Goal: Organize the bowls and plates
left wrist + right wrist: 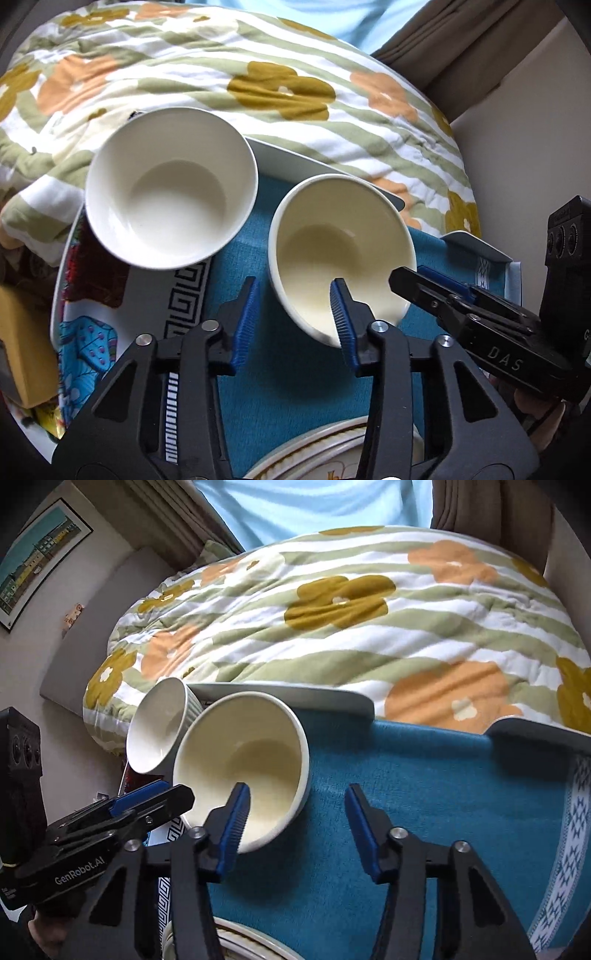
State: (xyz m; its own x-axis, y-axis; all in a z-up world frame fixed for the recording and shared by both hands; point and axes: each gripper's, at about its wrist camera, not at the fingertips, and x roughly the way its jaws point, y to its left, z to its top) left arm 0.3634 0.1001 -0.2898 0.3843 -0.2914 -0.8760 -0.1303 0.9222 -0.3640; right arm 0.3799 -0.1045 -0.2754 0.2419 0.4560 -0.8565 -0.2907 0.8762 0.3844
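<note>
Between the fingers of the left gripper [293, 321] runs the near wall of a cream bowl [343, 251]. One finger is inside the bowl and the other outside over the blue towel [295, 369], with a gap showing, so the jaws stand apart and are not clamped. The right gripper [297, 827] straddles the same bowl's opposite wall, also with space to spare. Beyond the left fingers and to their left sits a white bowl [171, 192]. Both bowls are empty. They stand on a grey-rimmed tray [295, 162] lined with the towel. A patterned plate [332, 450] lies beneath the fingers' base. A flowered quilt [258, 74] bunches up right behind the tray, and a framed picture [37, 561] hangs far left.
</note>
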